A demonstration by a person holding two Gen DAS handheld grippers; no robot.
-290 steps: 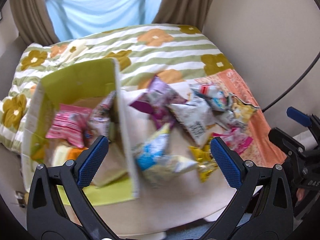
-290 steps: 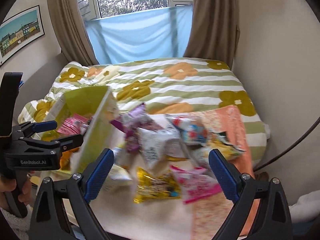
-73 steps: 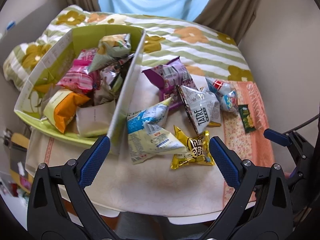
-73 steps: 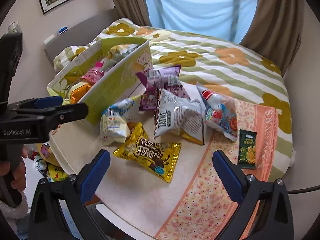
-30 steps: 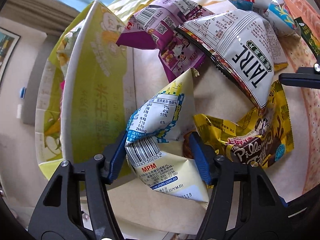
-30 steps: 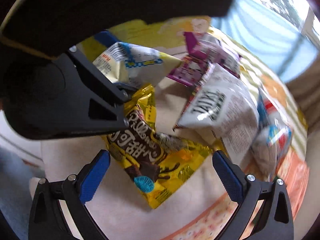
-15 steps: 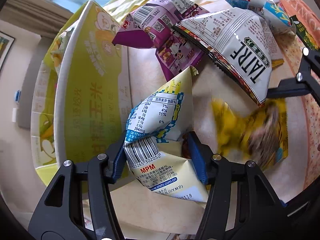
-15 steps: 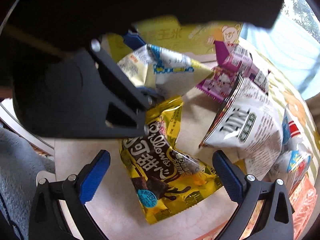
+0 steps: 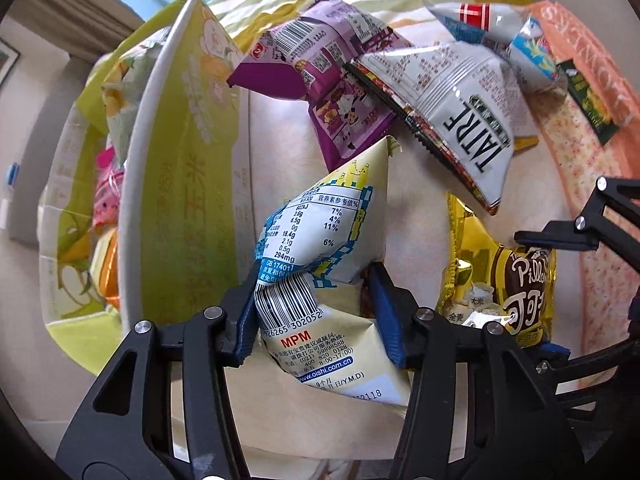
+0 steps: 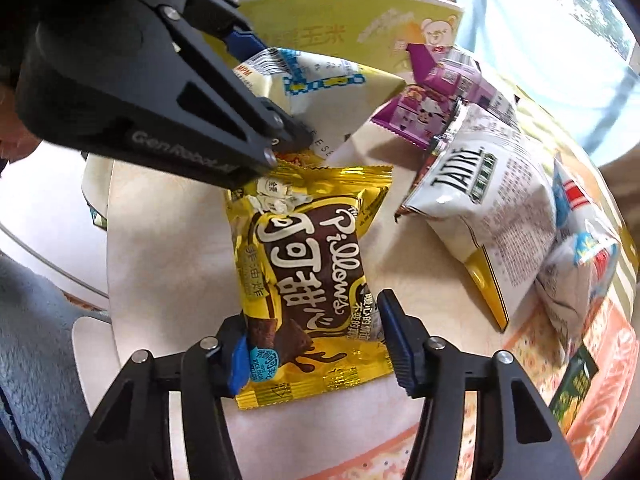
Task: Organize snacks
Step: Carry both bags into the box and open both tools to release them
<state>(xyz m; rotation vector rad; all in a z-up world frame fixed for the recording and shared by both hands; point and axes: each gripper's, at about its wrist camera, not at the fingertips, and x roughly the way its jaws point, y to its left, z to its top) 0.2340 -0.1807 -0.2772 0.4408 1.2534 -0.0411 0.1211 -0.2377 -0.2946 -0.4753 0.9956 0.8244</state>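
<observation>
A blue-and-cream snack bag (image 9: pixel 320 280) is being clamped by the left gripper (image 9: pixel 316 316); a yellow Pillows bag (image 10: pixel 308 288) is being pinched by the just-closing right gripper (image 10: pixel 316 344).

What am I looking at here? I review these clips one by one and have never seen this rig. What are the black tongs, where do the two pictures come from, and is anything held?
No robot: a person holds hand-held tongs in each hand, each with a camera looking along its two fingers. One picture comes from the left tongs, one from the right tongs.

On the table lie loose snack bags beside a green carton already holding some. Both tongs have just been closing. The left pair grips a pale yellow and blue bag; the right pair pinches a yellow Pillows bag. A purple bag, a white Tatre bag and a red and blue bag lie untouched beyond.
</observation>
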